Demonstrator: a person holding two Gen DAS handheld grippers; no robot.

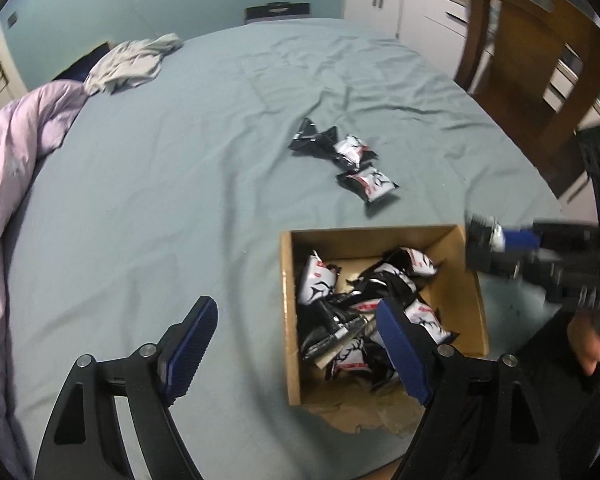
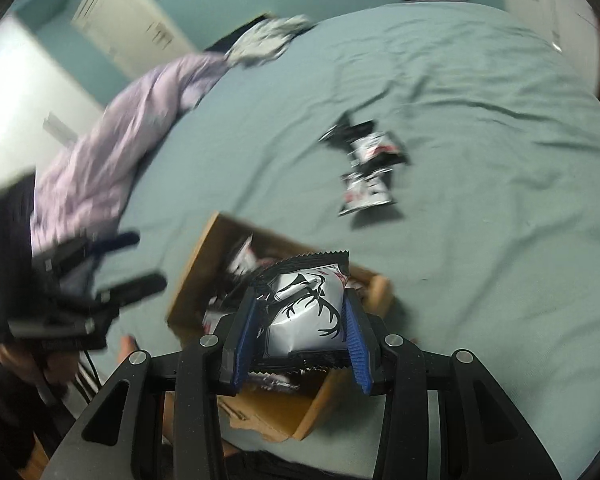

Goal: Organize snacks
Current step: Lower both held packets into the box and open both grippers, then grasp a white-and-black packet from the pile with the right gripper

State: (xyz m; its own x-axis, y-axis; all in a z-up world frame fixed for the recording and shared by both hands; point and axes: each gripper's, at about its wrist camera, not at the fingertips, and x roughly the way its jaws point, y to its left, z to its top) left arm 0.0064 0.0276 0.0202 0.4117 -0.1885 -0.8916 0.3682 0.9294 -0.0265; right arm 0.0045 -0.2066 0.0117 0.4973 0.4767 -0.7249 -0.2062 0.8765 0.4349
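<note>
Left wrist view: a cardboard box (image 1: pixel 384 312) is sitting near the bed's (image 1: pixel 180 160) near edge, holding a heap of black-and-white snack packets (image 1: pixel 364 312) printed with an antler design and red lettering. Three more loose packets (image 1: pixel 344 156) are lying on the grey-green sheet beyond the box, toward the bed's middle, two touching and the nearest one (image 1: pixel 370 184) just beside them. The left claw (image 1: pixel 296 348) is hovering low over the sheet with its blue-padded fingers spread wide and gripping nothing; its right finger is overlapping the box's near part. The right claw (image 1: pixel 488 240) is reaching in blurred over the box's far right corner. A lilac duvet (image 1: pixel 16 168) is bunching along the left edge, and a grey garment (image 1: pixel 132 62) is lying at the far left corner.

Right wrist view: the right claw (image 2: pixel 300 332) is clamping one snack packet (image 2: pixel 304 312) between its blue pads, the white face with the black antler print turned up, serrated ends showing. It is hanging above the cardboard box (image 2: pixel 196 264). The left claw (image 2: pixel 124 260) is showing blurred at the left, fingers apart. The loose packets (image 2: pixel 366 168) are lying further up the bed (image 2: pixel 500 240).
</note>
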